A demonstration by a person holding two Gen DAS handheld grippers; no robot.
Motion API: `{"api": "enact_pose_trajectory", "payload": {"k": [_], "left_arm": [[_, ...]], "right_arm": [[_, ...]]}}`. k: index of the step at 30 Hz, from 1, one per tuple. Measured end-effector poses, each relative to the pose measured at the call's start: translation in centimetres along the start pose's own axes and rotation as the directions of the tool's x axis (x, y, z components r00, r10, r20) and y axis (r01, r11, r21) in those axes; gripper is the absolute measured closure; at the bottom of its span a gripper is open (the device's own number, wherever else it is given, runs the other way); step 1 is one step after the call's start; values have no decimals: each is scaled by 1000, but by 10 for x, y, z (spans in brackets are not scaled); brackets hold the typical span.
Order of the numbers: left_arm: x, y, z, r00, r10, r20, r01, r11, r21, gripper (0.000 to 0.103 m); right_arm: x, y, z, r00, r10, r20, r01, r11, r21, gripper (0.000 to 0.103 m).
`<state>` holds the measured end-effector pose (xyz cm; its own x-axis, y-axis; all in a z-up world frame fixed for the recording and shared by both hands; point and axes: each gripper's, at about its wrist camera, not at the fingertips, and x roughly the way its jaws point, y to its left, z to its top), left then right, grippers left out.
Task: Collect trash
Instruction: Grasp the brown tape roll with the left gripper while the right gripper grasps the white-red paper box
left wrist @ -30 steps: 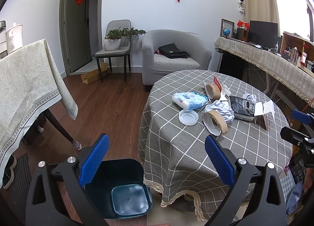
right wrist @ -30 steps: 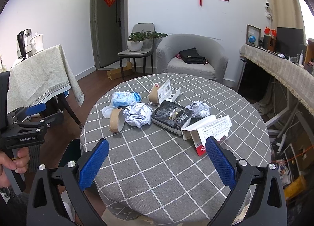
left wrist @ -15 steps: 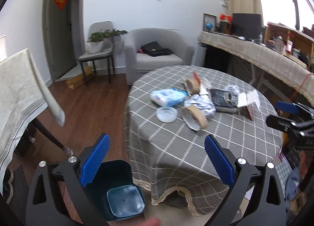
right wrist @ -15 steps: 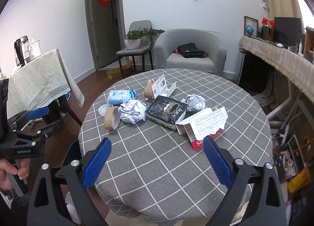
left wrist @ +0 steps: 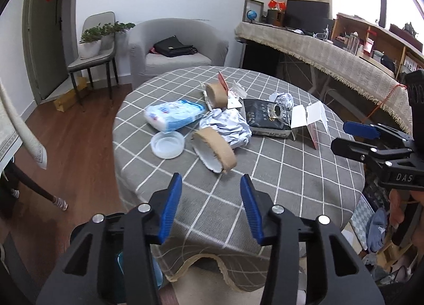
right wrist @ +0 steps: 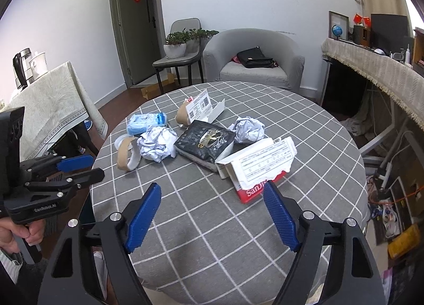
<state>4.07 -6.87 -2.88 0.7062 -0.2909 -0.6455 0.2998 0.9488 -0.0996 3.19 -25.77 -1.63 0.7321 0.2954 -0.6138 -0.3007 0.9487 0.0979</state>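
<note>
Left gripper (left wrist: 210,185) part-open, holding nothing, tape roll (left wrist: 216,150) at its 12 o'clock; right gripper (right wrist: 212,200) wider apart, empty above the tablecloth (right wrist: 304,119)

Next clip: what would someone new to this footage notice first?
A heap of trash at the middle of the round checked table: a crumpled paper ball, a black packet, a torn red-and-white box and a brown tape roll nearest the left edge. Both blue-fingered tools hover open and empty over the table's near edge, the left hand-held gripper facing the tape roll, the right hand-held gripper facing the box.
</note>
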Motion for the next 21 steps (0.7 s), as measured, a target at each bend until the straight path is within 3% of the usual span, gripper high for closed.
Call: {"api": "enact_pose_trajectory", "payload": {"k": [6,14,21], "left_arm": [[16,-4,10,999,-28,-17,28,1000,-10,61],[38,-7,21,1000,-3,-29,2,1000,-31,65],[57,-7,29,998,-2,-59,0,999,-42,81]], "right_arm": [[6,-10,5,1000,-1,-5,1,1000,16,28],[12,-30,8,1000,-19,-13,20,999,43,28],[21,-41,10,1000,-19,-19,20,996,86,27]]}}
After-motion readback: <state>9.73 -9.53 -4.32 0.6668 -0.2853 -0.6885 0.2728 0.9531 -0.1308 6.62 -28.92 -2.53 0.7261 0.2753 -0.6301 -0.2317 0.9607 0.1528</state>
